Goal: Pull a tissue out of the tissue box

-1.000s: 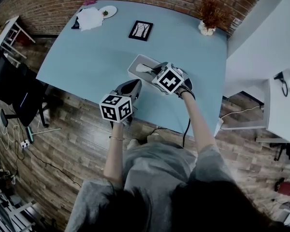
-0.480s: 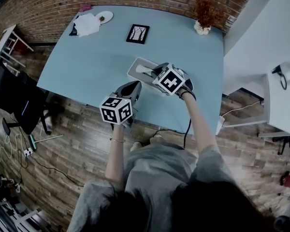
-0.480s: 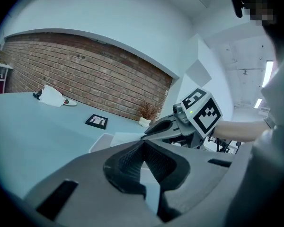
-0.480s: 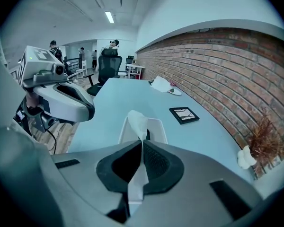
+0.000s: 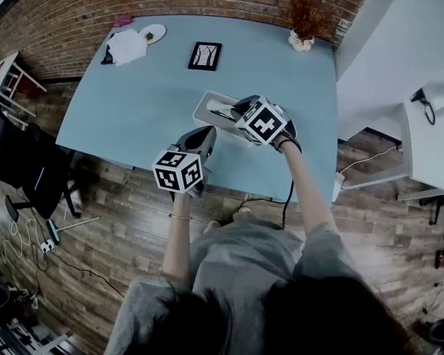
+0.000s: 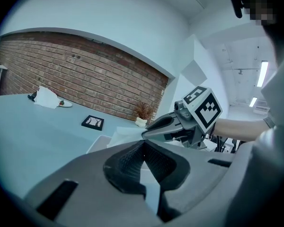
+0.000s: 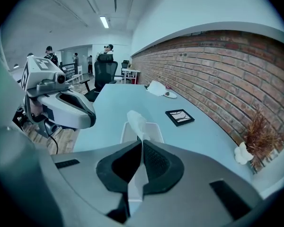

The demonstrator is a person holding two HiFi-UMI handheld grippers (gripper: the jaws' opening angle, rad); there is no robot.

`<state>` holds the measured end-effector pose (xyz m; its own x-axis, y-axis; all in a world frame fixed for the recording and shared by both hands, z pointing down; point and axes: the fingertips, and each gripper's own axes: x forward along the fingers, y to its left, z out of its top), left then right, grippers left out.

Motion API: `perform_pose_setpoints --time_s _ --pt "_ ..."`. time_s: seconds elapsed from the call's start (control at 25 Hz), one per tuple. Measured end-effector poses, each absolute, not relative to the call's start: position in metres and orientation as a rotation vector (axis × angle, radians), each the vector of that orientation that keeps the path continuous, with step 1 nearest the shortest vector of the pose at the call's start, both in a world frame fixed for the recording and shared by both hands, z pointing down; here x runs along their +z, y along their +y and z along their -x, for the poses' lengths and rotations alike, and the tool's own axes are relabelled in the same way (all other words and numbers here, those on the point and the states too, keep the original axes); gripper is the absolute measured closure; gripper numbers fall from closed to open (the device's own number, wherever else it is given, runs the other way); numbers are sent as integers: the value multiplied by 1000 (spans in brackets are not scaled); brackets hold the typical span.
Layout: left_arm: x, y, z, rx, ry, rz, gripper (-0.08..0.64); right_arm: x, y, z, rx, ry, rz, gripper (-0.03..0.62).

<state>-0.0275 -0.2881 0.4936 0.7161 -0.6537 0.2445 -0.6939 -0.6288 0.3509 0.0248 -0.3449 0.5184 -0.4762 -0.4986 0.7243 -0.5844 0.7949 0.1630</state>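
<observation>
From the head view, the tissue box (image 5: 205, 103) sat near the front edge of the blue counter (image 5: 133, 95), with the right tongs (image 5: 234, 110) over it and the left tongs (image 5: 209, 129) just beside it. In the left gripper view, the left jaws were pressed together, empty. In the right gripper view, the right jaws were clamped on a white tissue (image 7: 136, 119) rising from the box.

Wide bare tabletop (image 5: 129, 102) opens left of the tissue box (image 5: 204, 109); the left gripper (image 5: 206, 133) crowds its near side, the picture frame (image 5: 205, 55) stands well clear beyond it.
</observation>
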Motion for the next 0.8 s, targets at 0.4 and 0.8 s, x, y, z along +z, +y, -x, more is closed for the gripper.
perform_pose_setpoints --time_s 0.4,0.8 --pt "486 -284 28 137 -997 -2538 557 508 -338 -26 122 -2162 -846 591" --pt "479 -276 32 138 -956 -2570 557 496 -331 -32 117 -2146 -920 591"
